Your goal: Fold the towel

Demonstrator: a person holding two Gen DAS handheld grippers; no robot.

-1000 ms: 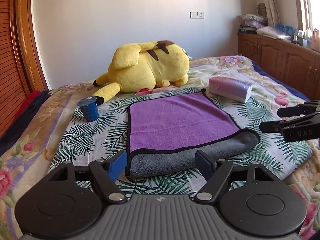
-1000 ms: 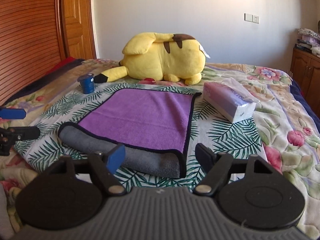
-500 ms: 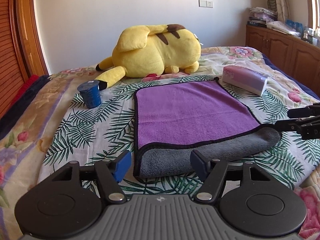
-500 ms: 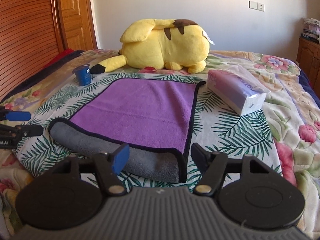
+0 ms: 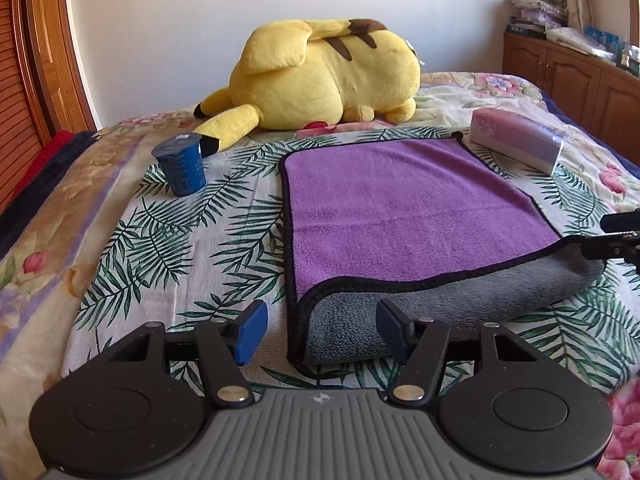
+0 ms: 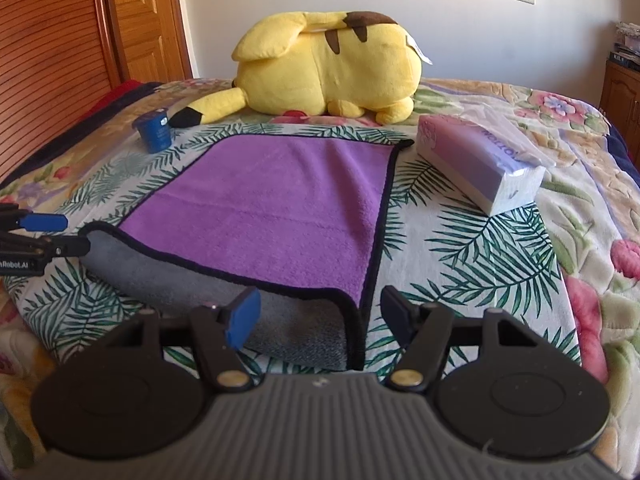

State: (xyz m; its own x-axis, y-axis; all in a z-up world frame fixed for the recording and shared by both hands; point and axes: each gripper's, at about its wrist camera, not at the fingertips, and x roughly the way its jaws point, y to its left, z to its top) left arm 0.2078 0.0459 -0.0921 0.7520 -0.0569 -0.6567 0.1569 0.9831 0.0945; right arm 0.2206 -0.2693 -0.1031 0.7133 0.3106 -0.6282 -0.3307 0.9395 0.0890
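A purple towel [image 5: 404, 216] with a grey underside and black hem lies on the bed, its near part folded so a grey roll [image 5: 440, 312] faces me. It also shows in the right wrist view [image 6: 280, 200]. My left gripper [image 5: 318, 332] is open and empty, its jaws on either side of the towel's near left corner. My right gripper [image 6: 318, 320] is open and empty at the near right corner. The right gripper's fingers [image 5: 616, 240] show at the right edge of the left wrist view; the left gripper's fingers [image 6: 40, 236] show at the left edge of the right wrist view.
A big yellow plush toy [image 5: 320, 76] lies behind the towel. A blue cup [image 5: 180, 164] stands to the towel's left. A tissue pack [image 6: 480, 160] lies to its right. Wooden cabinets [image 5: 580, 72] stand at the right, a wooden door [image 6: 140, 20] at the left.
Both grippers have moved forward and down toward the towel's near folded edge, so the towel looks larger. Both stay open. The towel has not moved.
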